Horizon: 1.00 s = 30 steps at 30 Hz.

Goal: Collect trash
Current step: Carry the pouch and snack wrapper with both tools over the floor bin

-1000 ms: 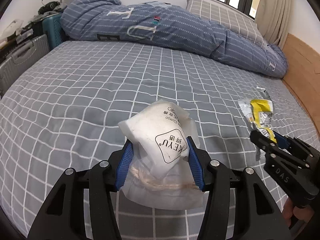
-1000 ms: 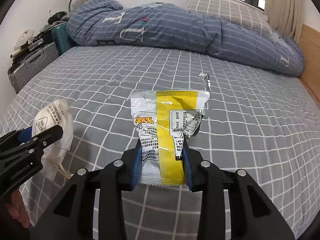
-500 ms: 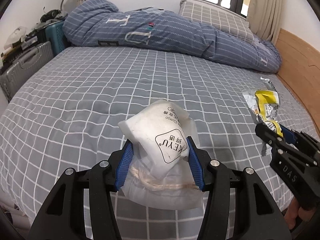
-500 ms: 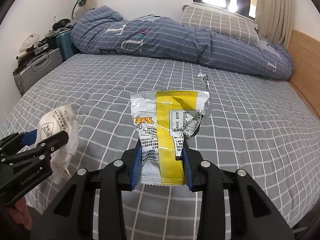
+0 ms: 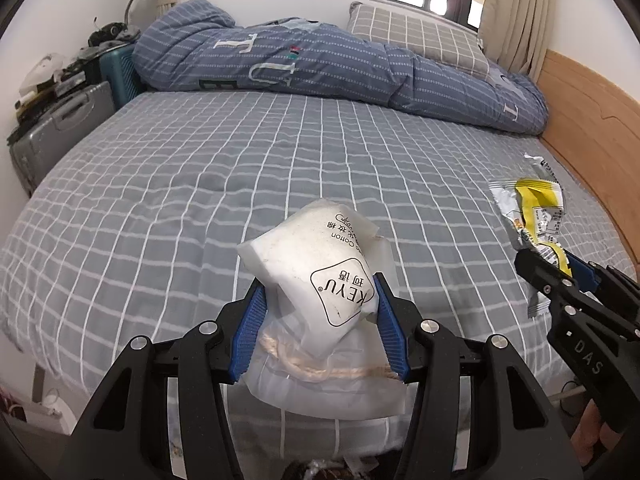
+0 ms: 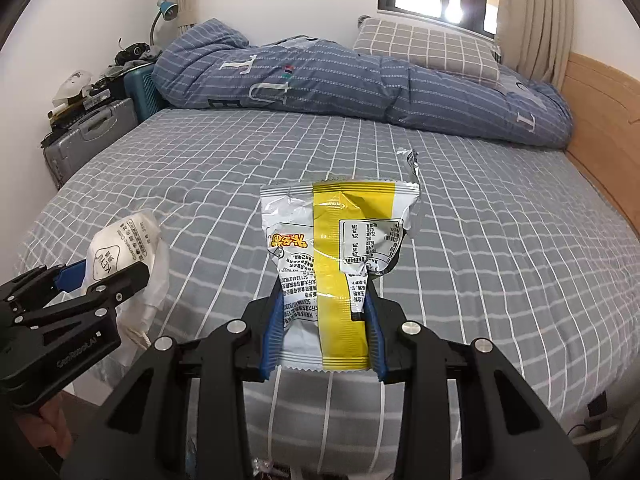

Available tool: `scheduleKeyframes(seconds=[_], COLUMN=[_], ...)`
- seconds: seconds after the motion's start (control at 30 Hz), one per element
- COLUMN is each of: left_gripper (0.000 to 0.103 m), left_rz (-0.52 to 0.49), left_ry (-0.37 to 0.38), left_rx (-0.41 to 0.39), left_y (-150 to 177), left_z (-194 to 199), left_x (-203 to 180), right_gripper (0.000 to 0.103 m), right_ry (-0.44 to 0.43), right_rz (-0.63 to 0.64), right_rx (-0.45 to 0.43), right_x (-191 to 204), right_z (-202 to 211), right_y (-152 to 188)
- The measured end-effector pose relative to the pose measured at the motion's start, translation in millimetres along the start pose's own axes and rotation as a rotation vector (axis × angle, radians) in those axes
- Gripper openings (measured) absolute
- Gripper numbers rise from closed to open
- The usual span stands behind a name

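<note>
You are clenching a crumpled white cotton-pad plastic bag (image 5: 320,280) in the left gripper (image 5: 318,330) and a silver-and-yellow foil snack wrapper (image 6: 336,264) in the right gripper (image 6: 325,332) above the grey checked bed (image 5: 200,184), risking the slick wrapper slipping out.

White KEYU bag (image 5: 320,292) and upright yellow-silver snack wrapper (image 6: 340,256), both clamped.

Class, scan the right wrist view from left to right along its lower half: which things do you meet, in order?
Left gripper → white cotton-pad bag it grips → yellow-and-silver snack wrapper pinched in the right gripper → bare checked bedsheet.
</note>
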<state>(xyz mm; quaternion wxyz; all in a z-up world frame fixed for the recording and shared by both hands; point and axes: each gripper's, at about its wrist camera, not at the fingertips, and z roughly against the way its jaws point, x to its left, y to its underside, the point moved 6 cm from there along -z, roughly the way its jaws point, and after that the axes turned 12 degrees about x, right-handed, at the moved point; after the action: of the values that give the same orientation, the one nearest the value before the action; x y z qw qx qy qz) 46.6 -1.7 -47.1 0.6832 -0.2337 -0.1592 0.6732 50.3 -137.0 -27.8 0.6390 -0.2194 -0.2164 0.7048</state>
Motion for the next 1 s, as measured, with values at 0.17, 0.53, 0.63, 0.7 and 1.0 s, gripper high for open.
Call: scheduleKeyframes(seconds=[0.17, 0.53, 0.63, 0.7, 1.0], left_gripper=[0.052, 0.052, 0.052, 0.052, 0.052], left_rz=[-0.018, -0.02, -0.006, 0.003, -0.002], left_ry=[-0.002, -0.003, 0.0, 0.003, -0.008], left_rx=[0.021, 0.049, 0.071, 0.093, 0.16], left_y=[32, 92, 110, 124, 173], left_z=[15, 45, 44, 40, 26], left_x=[-8, -16, -12, -8, 0], right_gripper=[0.034, 0.034, 0.034, 0.034, 0.034], right_ry=[0.005, -0.003, -0.003, -0.005, -0.02], right_rz=[-0.002, -0.026, -0.023, -0.016, -0.018], right_rx=[0.008, 0.061, 0.092, 0.113, 0.22], right_x=[1, 8, 14, 18, 32], right_z=[22, 56, 55, 53, 34], right_y=[31, 102, 122, 136, 195])
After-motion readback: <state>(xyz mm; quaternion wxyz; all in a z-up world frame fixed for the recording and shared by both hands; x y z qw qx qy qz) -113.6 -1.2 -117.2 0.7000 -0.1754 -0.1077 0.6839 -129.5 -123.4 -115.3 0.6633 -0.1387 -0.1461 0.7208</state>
